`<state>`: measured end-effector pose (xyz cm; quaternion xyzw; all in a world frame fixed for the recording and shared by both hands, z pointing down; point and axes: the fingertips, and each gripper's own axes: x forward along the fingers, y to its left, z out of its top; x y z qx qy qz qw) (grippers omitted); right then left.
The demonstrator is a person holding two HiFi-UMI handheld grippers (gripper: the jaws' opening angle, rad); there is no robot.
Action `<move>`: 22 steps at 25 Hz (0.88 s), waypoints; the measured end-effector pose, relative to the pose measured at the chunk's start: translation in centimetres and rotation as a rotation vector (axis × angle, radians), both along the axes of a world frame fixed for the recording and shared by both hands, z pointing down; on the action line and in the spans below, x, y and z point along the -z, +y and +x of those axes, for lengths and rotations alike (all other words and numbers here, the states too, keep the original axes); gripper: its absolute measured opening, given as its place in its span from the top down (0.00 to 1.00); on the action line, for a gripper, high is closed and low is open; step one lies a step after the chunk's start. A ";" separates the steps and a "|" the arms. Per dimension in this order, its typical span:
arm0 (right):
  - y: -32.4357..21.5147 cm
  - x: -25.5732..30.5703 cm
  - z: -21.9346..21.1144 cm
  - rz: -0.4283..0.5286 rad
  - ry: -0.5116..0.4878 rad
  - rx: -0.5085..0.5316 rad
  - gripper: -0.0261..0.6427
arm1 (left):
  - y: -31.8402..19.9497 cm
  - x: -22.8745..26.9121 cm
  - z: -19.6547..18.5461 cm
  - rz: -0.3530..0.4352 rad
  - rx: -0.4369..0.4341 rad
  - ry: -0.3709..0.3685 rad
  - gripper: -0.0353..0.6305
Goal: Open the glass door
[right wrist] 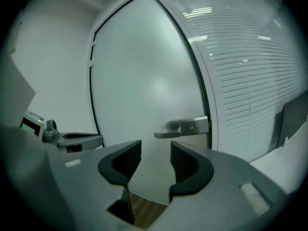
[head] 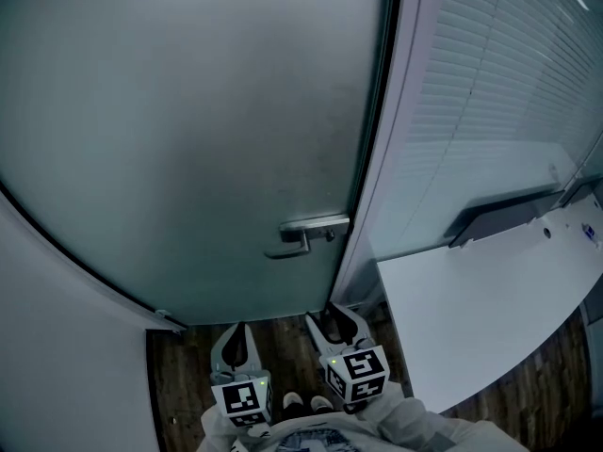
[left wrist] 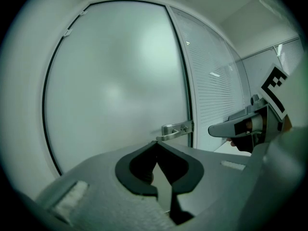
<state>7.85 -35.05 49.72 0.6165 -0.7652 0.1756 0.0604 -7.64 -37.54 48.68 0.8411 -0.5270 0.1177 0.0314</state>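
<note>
A frosted glass door [head: 188, 111] stands closed ahead, with a metal lever handle [head: 306, 236] at its right edge. Both grippers hang low in front of it, short of the handle. My left gripper [head: 236, 332] is shut and empty, its tips meeting in the left gripper view [left wrist: 156, 143]; there the lever handle [left wrist: 175, 130] lies just beyond them. My right gripper [head: 334, 323] is open with nothing between its fingers [right wrist: 156, 150]. The handle [right wrist: 185, 128] sits a little above and to the right of its jaws, apart from them.
To the door's right is a glass partition with blinds [head: 490, 92], and a white tabletop [head: 490, 290] juts out below it. A white wall [head: 57, 347] closes the left side. Dark wood floor [head: 179, 375] and the person's shoes [head: 306, 403] show below.
</note>
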 end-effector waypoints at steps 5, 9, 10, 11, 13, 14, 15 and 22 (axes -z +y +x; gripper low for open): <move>-1.6 -0.7 -0.8 -0.001 0.118 0.029 0.52 | -0.8 -0.3 -0.4 -0.001 -0.022 0.022 0.94; -3.8 -0.8 -0.5 0.015 0.267 0.050 0.48 | -1.3 -0.7 -1.8 0.002 -0.011 0.027 0.94; -4.3 -0.7 -0.2 0.020 0.302 0.050 0.48 | -1.4 -0.9 -2.4 -0.004 0.000 0.026 0.94; -4.8 -0.6 0.0 0.025 0.334 0.051 0.48 | -1.5 -1.1 -3.0 -0.012 0.012 0.026 0.94; -5.9 -0.5 0.3 0.036 0.398 0.060 0.48 | -1.8 -1.3 -4.1 -0.022 0.033 0.029 0.94; -6.5 -0.7 0.4 0.038 0.436 0.068 0.47 | -2.0 -1.4 -4.6 -0.026 0.042 0.032 0.94; -7.0 -1.0 0.5 0.037 0.480 0.077 0.47 | -2.1 -1.5 -4.9 -0.029 0.049 0.035 0.94; -10.3 -3.3 0.2 0.036 0.760 0.170 0.46 | -1.9 -2.1 -5.8 -0.032 0.068 0.048 0.94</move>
